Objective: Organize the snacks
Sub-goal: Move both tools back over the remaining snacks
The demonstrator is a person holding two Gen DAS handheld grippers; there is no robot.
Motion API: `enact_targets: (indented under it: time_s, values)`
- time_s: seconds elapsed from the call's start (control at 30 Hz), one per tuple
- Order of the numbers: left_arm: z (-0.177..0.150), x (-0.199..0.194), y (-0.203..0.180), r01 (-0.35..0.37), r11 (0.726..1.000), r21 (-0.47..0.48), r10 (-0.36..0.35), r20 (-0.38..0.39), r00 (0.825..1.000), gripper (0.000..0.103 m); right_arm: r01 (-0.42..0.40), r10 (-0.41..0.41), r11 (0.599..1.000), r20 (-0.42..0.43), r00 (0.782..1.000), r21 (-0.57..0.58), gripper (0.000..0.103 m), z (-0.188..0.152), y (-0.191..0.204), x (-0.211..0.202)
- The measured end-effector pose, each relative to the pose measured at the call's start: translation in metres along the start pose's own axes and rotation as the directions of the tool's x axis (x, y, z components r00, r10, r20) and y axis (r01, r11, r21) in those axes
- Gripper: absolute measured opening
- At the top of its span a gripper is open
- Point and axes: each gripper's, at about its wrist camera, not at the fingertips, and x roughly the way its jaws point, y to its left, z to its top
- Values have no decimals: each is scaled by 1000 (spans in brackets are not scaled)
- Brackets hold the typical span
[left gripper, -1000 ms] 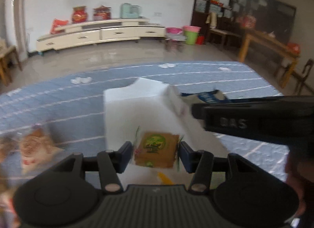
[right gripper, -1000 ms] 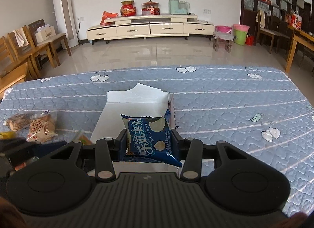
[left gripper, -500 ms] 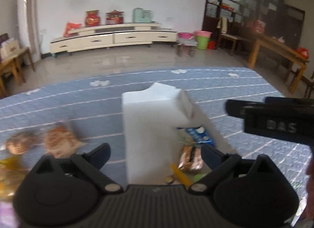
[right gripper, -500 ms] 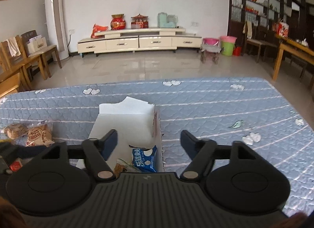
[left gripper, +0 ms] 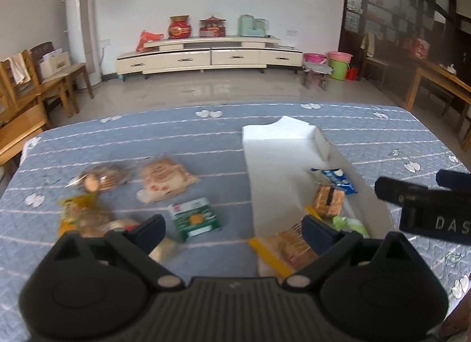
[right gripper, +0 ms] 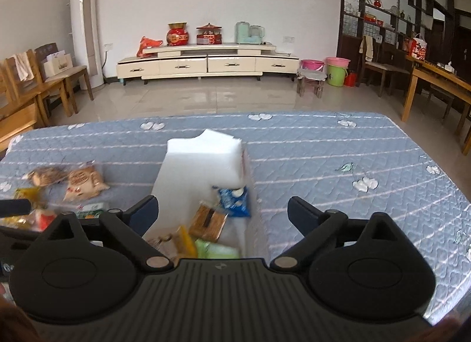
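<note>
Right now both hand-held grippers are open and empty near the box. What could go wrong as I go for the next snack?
1. The loose packets sit close together: the green packet lies near the yellow-wrapped ones, so the left hand-held gripper might pinch two at once.
2. The right hand-held gripper hovers over the white box; reaching across could knock its thin wall.
3. The blue packet rests near the wall and might get dragged out.

Both wrist views look forward, low over quilted bed (left gripper: 206, 136); share white box (right gripper: 203, 159), snacks.
</note>
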Motion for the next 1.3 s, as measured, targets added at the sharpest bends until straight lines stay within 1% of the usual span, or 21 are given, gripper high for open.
enact_targets:
  time_s: [0.2, 0.33, 0.47, 0.83, 1.3]
  values:
    - [-12, -13, 24, -34, 999, -30, 35, 8, 999, 98, -32, 32, 999, -17, 999, 3, 103, -7, 18, -4]
    - [-18, -19, 38, -58, 997, -42, 58, 12, 998, 98, -53, 53, 998, -15, 998, -14, 103, -4, 29, -4]
    - [-24, -22, 51, -66, 995, -70, 66, 5, 998, 98, -72, 72, 997, -11, 997, -34, 103, -5, 41, -6]
    - [-41, -34, 79, -113, 990, -87, 113, 1, 994, 98, -115, 113, 990, -23, 993, -84, 103, -11, 73, -8]
    - [-53, -41, 116, -146, 979, -139, 146, -8, 989, 98, -167, 162, 977, -43, 986, -134, 103, -16, 109, 8]
